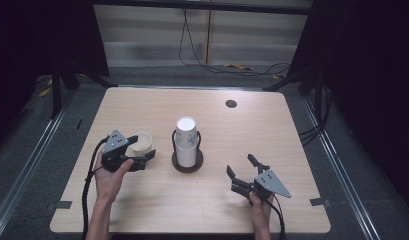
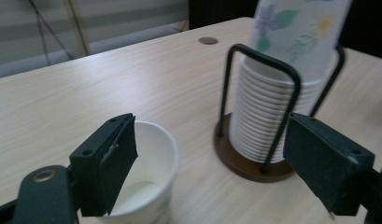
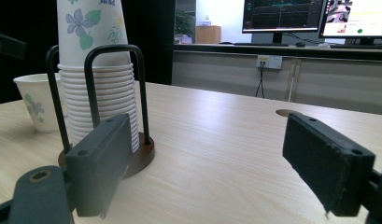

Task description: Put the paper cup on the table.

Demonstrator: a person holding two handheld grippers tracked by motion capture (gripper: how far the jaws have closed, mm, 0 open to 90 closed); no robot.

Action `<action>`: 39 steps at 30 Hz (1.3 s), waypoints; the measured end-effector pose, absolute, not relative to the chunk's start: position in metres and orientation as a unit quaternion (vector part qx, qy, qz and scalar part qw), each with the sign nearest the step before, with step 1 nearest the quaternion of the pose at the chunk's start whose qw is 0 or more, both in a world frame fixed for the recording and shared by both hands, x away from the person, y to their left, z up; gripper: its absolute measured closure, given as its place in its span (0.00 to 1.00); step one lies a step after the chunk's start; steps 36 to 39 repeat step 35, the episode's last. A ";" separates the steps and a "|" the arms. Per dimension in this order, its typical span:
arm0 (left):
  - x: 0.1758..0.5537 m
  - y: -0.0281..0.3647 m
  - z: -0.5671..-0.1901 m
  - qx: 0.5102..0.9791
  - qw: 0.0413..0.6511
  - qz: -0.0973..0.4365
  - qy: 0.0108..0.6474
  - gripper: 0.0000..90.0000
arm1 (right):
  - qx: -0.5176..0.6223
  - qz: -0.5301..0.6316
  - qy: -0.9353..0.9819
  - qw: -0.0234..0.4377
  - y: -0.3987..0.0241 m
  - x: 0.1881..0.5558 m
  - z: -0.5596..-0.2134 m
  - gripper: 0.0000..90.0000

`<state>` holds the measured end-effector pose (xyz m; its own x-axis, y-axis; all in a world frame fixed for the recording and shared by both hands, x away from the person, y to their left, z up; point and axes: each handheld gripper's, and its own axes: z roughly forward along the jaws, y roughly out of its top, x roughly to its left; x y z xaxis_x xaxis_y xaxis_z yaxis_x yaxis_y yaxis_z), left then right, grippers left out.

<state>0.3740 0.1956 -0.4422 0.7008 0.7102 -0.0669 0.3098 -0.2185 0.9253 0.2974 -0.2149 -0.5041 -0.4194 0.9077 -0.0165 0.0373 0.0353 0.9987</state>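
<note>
We've got the table [image 1: 142,215], a stack of cups [image 1: 186,142] in its wire holder mid-table, and one loose paper cup [image 1: 142,142] just left of it. Left gripper [image 1: 142,150] hangs wide open around that cup's rim without squeezing, while the right gripper [image 1: 240,172] rests open and empty. If we clamp too hard, the thin rim could crumple or the cup tip over.

matt paper cup [image 2: 146,182], wood-grain table [image 1: 272,135], wire rack [image 2: 268,121]

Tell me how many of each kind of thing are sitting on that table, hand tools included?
Loose paper cup, standing upright alone: 1
Stack of upside-down paper cups: 1 (too many cups nested to count singly)
Wire cup holder with a brown base: 1
Hand-held grippers, left gripper and right gripper: 2
Total: 5
</note>
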 end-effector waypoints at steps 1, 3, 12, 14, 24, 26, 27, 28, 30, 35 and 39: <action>0.372 0.195 -0.444 0.759 0.527 0.189 0.331 0.19 | 0.386 0.578 0.613 0.376 -0.215 0.297 -0.504 0.17; 0.365 0.190 -0.450 0.760 0.524 0.199 0.329 0.19 | 0.387 0.578 0.612 0.376 -0.215 0.297 -0.504 0.17; 0.343 0.175 -0.469 0.747 0.536 0.215 0.329 0.20 | 0.387 0.578 0.612 0.377 -0.215 0.297 -0.504 0.17; 0.339 0.173 -0.473 0.740 0.546 0.210 0.332 0.20 | 0.387 0.579 0.611 0.377 -0.215 0.297 -0.504 0.17; 0.332 0.149 -0.496 0.730 0.553 0.217 0.338 0.19 | 0.385 0.578 0.613 0.377 -0.215 0.298 -0.504 0.17; 0.329 0.145 -0.502 0.731 0.550 0.221 0.337 0.19 | 0.387 0.579 0.611 0.377 -0.215 0.297 -0.504 0.17; 0.328 0.144 -0.505 0.734 0.548 0.222 0.335 0.19 | 0.387 0.579 0.610 0.377 -0.215 0.297 -0.504 0.17; 0.326 0.143 -0.507 0.730 0.548 0.231 0.337 0.19 | 0.387 0.579 0.611 0.377 -0.215 0.297 -0.504 0.17; 0.323 0.143 -0.507 0.726 0.552 0.242 0.333 0.19 | 0.387 0.578 0.611 0.377 -0.215 0.297 -0.504 0.17; 0.322 0.145 -0.507 0.724 0.559 0.242 0.324 0.18 | 0.388 0.577 0.612 0.377 -0.215 0.298 -0.504 0.17; 0.322 0.145 -0.507 0.724 0.559 0.242 0.324 0.18 | 0.388 0.577 0.612 0.377 -0.215 0.298 -0.504 0.17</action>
